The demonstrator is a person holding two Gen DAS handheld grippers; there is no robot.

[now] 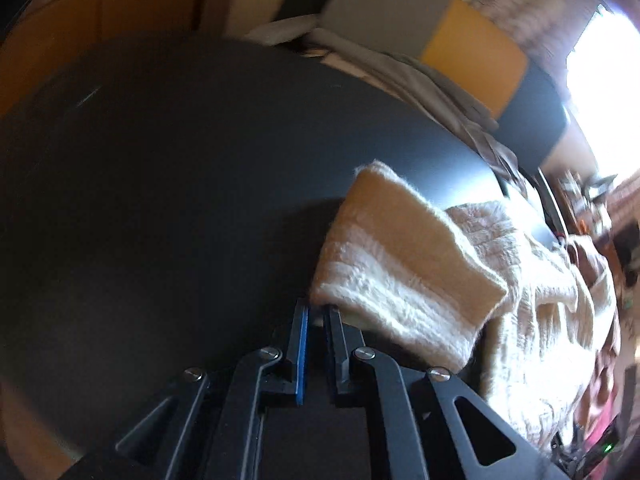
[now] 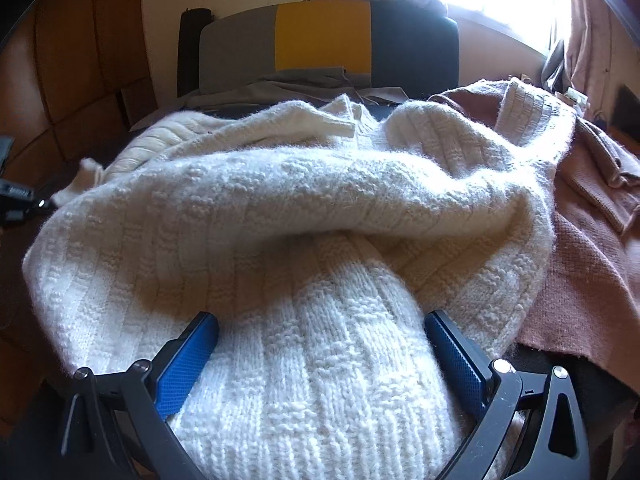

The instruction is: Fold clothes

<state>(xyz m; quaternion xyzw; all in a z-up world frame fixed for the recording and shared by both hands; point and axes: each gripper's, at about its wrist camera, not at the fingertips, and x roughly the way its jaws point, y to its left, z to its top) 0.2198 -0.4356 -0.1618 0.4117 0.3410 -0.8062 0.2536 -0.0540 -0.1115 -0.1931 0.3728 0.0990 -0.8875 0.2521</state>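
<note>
Fuzzy knit sweater [image 2: 320, 200] — matt, seemingly smooth table [image 1: 160, 200].

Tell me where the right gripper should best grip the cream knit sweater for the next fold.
Probably the thick rolled fold bulging just ahead of the open right gripper, approached straight forward from the near side. The cream knit sweater lies flat between the fingers, offering nothing to pinch there, while that raised ridge stands up.

Cream sweater [image 2: 304, 200] on dark table [image 1: 168, 184]
</note>
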